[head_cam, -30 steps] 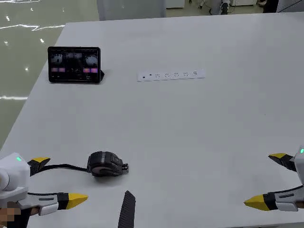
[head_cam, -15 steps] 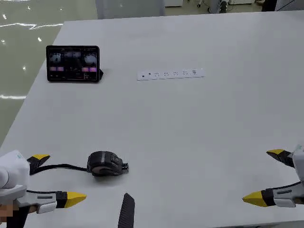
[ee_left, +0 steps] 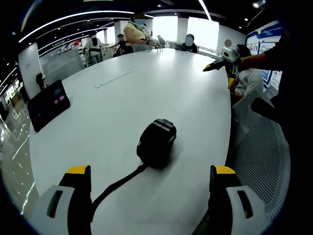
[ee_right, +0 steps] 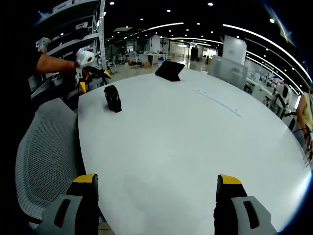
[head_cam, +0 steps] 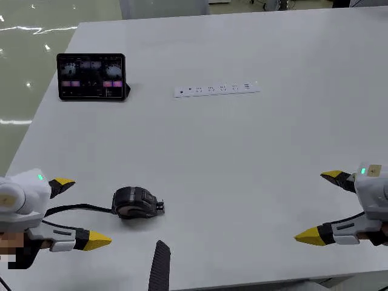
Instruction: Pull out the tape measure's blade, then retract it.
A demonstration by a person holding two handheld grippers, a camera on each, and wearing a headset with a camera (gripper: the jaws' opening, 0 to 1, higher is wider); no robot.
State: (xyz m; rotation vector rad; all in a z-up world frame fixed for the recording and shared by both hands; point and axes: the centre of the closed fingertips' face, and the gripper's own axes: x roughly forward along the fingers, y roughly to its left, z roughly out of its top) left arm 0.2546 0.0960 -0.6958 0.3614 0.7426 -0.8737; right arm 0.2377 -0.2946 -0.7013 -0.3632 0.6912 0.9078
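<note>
Left gripper (head_cam: 85,211), jaws spread, straddles the strap (head_cam: 91,207) of the tape measure (head_cam: 134,203), which lies well in front of the tablet (head_cam: 91,77), by the table's (head_cam: 242,151) near edge. Right gripper (head_cam: 316,206), likewise spread and empty, hovers far to the tablet's right, apparently placed to take the blade tip. The case lies lengthwise across the table, mouth toward that gripper, strap trailing the opposite way.

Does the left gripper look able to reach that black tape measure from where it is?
Probably yes: the left gripper is open and the tape measure lies just ahead of its jaws, with only its strap between.
</note>
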